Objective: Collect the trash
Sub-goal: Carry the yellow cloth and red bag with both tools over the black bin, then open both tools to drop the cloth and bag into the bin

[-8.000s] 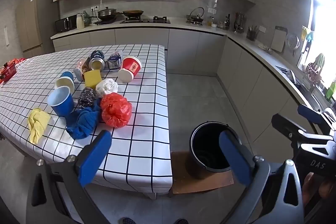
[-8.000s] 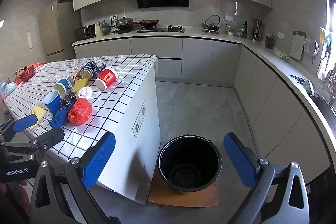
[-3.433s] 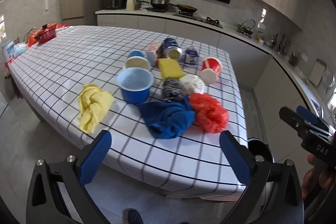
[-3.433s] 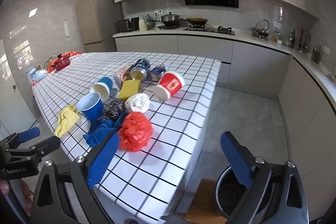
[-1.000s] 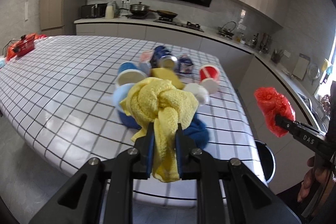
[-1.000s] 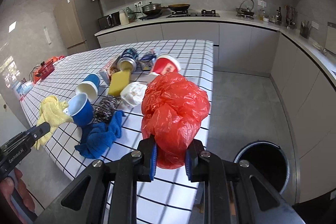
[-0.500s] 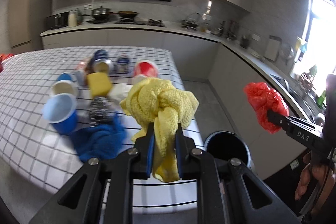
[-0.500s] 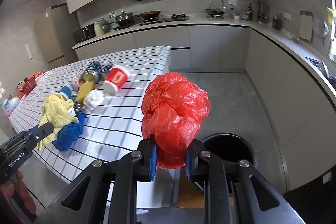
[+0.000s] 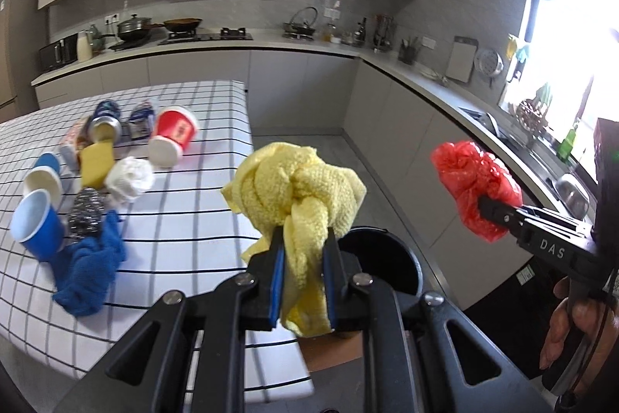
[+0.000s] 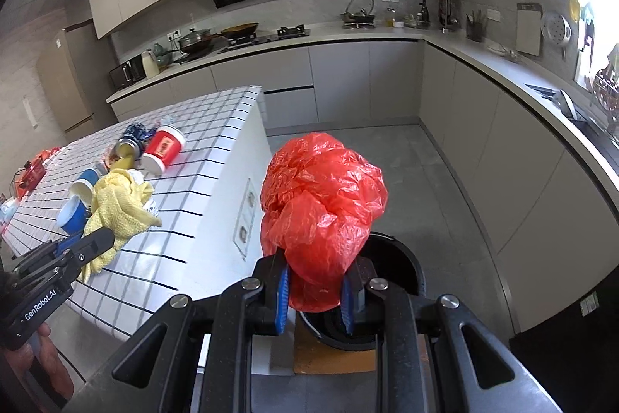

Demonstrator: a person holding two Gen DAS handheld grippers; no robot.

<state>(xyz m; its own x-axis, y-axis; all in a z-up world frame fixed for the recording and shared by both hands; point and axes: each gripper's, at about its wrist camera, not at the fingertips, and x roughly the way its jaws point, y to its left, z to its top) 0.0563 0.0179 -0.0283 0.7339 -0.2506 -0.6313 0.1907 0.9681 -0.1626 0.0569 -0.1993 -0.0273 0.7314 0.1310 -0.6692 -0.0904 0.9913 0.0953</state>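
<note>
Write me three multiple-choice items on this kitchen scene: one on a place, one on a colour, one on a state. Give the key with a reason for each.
1. Where does the black bucket stand?
A. on the checked table
B. on the floor beside the table
C. on the kitchen counter

2. What colour is the plastic bag in the right tool?
A. red
B. white
C. green

3. How is the left tool?
A. open, holding nothing
B. shut on a blue cup
C. shut on the yellow cloth

Key:
1 B: the bucket sits on a brown board on the floor next to the table.
2 A: the crumpled bag pinched between the blue pads is red.
3 C: the knotted yellow cloth is clamped between its two fingers.
</note>
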